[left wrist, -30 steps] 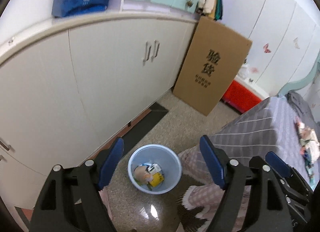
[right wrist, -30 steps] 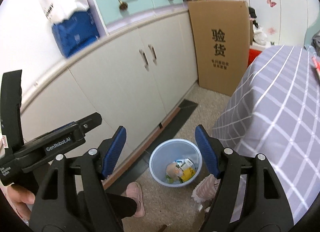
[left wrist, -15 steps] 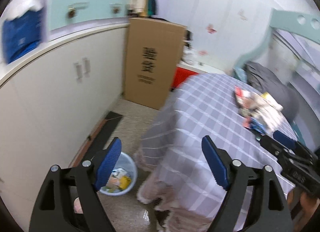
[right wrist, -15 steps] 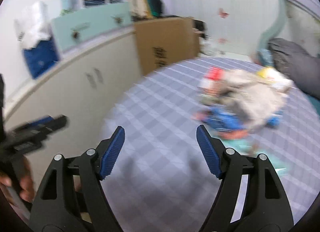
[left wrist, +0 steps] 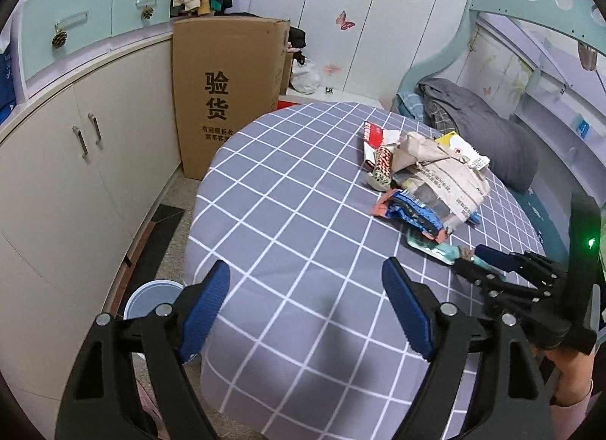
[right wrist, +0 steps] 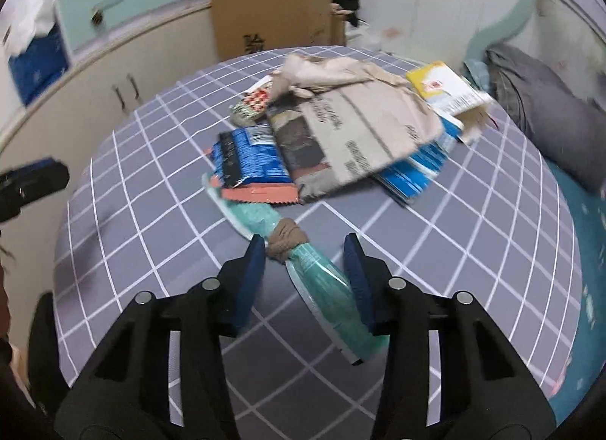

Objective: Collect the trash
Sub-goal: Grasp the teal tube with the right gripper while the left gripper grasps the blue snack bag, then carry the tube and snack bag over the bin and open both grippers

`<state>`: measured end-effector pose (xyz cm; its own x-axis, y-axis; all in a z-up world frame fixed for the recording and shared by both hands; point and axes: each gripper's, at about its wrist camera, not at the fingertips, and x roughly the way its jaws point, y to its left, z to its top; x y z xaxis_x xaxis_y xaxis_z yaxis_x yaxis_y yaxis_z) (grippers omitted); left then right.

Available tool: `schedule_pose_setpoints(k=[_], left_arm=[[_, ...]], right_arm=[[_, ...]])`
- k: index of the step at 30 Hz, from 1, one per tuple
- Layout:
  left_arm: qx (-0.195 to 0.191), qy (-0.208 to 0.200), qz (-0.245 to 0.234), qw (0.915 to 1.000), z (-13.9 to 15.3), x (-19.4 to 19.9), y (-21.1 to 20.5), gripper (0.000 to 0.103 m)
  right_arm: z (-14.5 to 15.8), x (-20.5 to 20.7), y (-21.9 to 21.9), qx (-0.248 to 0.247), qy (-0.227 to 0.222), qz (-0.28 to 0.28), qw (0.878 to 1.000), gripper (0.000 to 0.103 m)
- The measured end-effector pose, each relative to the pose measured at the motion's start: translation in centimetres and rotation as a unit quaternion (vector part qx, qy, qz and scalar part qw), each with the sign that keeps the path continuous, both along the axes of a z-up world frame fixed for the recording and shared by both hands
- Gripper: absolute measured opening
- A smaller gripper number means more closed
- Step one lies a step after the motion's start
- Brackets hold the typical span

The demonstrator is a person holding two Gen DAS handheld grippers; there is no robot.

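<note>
- The right tongs point down at the checked surface; their jaws have just been closing and now stand narrow around a teal packet.
- The packet lies flat between the jaws, a brown band knotted round its middle. The right pad is at or almost at the packet's edge; the left pad stands clear of it. I cannot tell if the pads press yet.
- The packet's far end runs under a blue wrapper at the near edge of the trash pile.
- That pile holds a beige paper bag, a yellow-and-white pack and a red-patterned wrapper.
- The left tongs hang wide and empty over bare cloth, well short of the pile.
- A pale blue bin stands on the floor beside the surface, below the left tongs' left finger.
- A cardboard box leans against the cabinets.
</note>
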<state>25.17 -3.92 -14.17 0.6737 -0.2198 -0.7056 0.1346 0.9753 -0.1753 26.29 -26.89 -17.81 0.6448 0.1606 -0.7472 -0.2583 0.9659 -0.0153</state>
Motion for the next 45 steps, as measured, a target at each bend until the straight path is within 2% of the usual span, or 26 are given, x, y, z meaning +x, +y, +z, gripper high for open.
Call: schedule_pose_setpoints(k=[2,5,12,17,21,26,31,34,38,39,40,42,44,45], left_arm=[[-0.003,0.000,0.002,1.0000,0.2,0.0,-0.1,0.080],[-0.005,-0.010,0.011,0.9999,0.7,-0.3,-0.3,0.080],[-0.011,-0.023,0.023,0.9994,1.2,-0.2,-1.2,0.081],[-0.012,-0.014,0.013,0.9997,0.6,0.8,-2.9,0.081],[-0.016,-0.004,0.003,0.9999,-0.1,2.1,-4.8,0.081],[-0.025,0.025,-0.010,0.9993,-1.1,4.7,-7.9,0.080],[-0.010,0.045,-0.006,0.9989,-2.1,6.8,-11.0,0.081],[-0.022,0.066,-0.017,0.9974,-2.9,7.7,-12.4,0.081],[0.029,0.064,-0.011,0.9975,-3.7,8.5,-14.1,0.081],[0.038,0.061,-0.010,0.9973,-3.7,8.5,-14.3,0.079],[0.046,0.058,-0.007,0.9973,-3.8,8.5,-14.4,0.072],[0.058,0.050,-0.013,0.9970,-3.8,8.2,-14.5,0.070],[0.067,0.041,-0.021,0.9967,-3.9,7.9,-14.4,0.059],[0.067,0.040,-0.024,0.9966,-3.9,7.8,-14.3,0.057]], right_arm=[[0.2,-0.5,1.0,-0.009,-0.010,0.019,1.000,0.028],[0.9,-2.0,2.3,-0.005,-0.035,0.034,0.999,0.022],[3.3,-3.7,1.7,0.057,-0.092,0.023,0.994,0.021],[5.3,-4.0,-0.2,0.099,-0.128,0.002,0.987,0.021],[5.7,-3.5,-2.0,0.116,-0.136,-0.022,0.984,0.021],[4.7,-2.5,-3.9,0.126,-0.129,-0.058,0.982,0.021],[3.8,-1.8,-4.9,0.136,-0.122,-0.076,0.980,0.021],[3.4,-1.3,-5.4,0.138,-0.118,-0.083,0.980,0.021],[3.2,-1.1,-5.8,0.147,-0.114,-0.086,0.979,0.021],[3.2,-1.1,-5.8,0.146,-0.114,-0.086,0.979,0.021],[3.2,-1.1,-5.8,0.146,-0.114,-0.085,0.979,0.021],[3.2,-1.2,-5.8,0.146,-0.113,-0.084,0.979,0.021],[3.1,-1.4,-5.5,0.145,-0.113,-0.082,0.980,0.021],[3.2,-1.4,-5.3,0.145,-0.112,-0.080,0.980,0.021]])
